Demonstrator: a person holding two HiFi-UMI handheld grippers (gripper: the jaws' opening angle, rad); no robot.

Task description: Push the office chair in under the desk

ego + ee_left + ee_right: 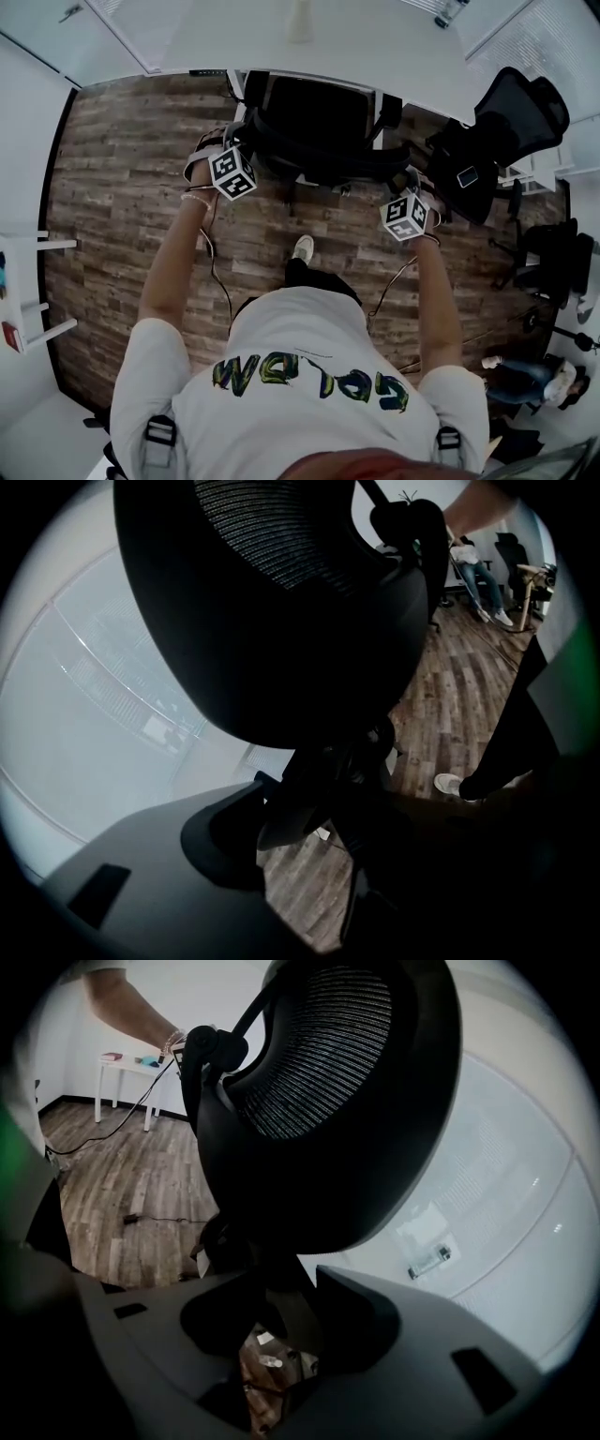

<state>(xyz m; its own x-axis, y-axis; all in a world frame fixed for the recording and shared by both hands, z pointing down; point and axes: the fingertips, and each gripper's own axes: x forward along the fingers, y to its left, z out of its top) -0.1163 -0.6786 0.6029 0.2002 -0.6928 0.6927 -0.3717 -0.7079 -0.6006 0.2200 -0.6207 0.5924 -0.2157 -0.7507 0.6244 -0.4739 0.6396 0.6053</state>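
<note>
Mid-push: both jaws clamp the office chair [314,122] by its back

Left gripper [314,836] and right gripper [286,1321] jaws are closed on opposite sides of the backrest frame. The seat front meets the white counter [375,47] edge. Next, I judge, comes an even, straight shove forward. The floor [122,187] is wood plank, and a second black chair [511,112] stands to the right.

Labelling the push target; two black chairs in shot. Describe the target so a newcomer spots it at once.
Start at the white desk along the top of the head view. The office chair sits square at its front edge, directly ahead of the person. Unlike the other black chair angled off the desk's right corner, it has the left gripper and right gripper on its backrest.
</note>
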